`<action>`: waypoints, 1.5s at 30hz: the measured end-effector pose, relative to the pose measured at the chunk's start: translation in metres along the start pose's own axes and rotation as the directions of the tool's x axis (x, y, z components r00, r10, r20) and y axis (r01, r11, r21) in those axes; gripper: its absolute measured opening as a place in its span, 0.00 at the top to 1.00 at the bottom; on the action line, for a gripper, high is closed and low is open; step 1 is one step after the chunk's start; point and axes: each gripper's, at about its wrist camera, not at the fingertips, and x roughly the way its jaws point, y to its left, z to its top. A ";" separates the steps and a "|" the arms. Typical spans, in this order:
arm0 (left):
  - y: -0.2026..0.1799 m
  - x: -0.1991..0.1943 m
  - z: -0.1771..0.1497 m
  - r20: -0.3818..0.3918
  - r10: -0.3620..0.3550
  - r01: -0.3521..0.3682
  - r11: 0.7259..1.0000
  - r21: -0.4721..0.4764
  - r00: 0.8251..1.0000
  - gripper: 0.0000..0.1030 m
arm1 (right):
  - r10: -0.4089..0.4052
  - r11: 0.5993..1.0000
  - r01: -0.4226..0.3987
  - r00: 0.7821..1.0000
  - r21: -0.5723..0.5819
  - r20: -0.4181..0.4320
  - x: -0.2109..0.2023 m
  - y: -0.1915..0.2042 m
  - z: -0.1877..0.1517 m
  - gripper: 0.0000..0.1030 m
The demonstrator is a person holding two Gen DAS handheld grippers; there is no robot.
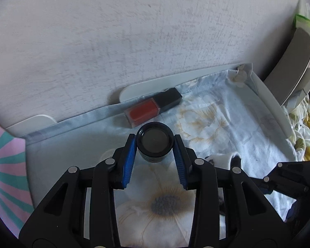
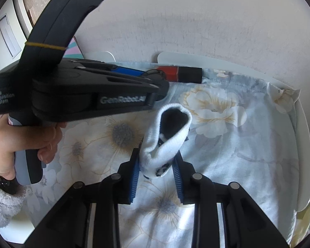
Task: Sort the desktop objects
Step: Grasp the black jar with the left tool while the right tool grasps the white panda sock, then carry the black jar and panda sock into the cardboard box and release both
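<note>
My left gripper (image 1: 154, 144) is shut on a small black round jar (image 1: 154, 142) with a grey lid top, its blue pads pressing both sides. Just behind the jar lies a red lip-gloss bottle (image 1: 153, 107) with a black cap, against the white rim. My right gripper (image 2: 157, 163) is shut on a white rolled sock (image 2: 165, 138) with a dark pattern, the cuff standing open above the fingers. In the right wrist view the left gripper body (image 2: 82, 91) reaches across from the left, held by a hand (image 2: 20, 142), and hides part of the lip-gloss bottle (image 2: 179, 74).
Everything rests on a floral cloth (image 1: 206, 119) laid in a white tray with a raised rim (image 1: 175, 80) against a pale wall. A pink and teal patterned item (image 1: 4, 165) lies left of the tray. A grey-white curved object (image 1: 293, 62) stands at right.
</note>
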 end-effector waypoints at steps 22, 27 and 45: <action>0.055 -0.231 -0.021 0.079 -0.001 0.011 0.991 -0.132 0.997 0.68 | 0.049 0.987 -0.046 0.999 -0.157 0.013 -0.111 0.069 0.095 0.73; 0.094 -0.271 -0.041 0.100 0.073 -0.054 0.982 -0.182 0.992 0.68 | 0.097 0.965 -0.081 0.994 -0.250 0.052 -0.128 0.114 0.127 0.73; 0.195 -0.286 -0.122 -0.033 0.222 -0.219 0.906 -0.361 0.974 0.68 | 0.226 0.846 -0.286 0.957 -0.451 -0.184 -0.031 0.271 0.185 0.73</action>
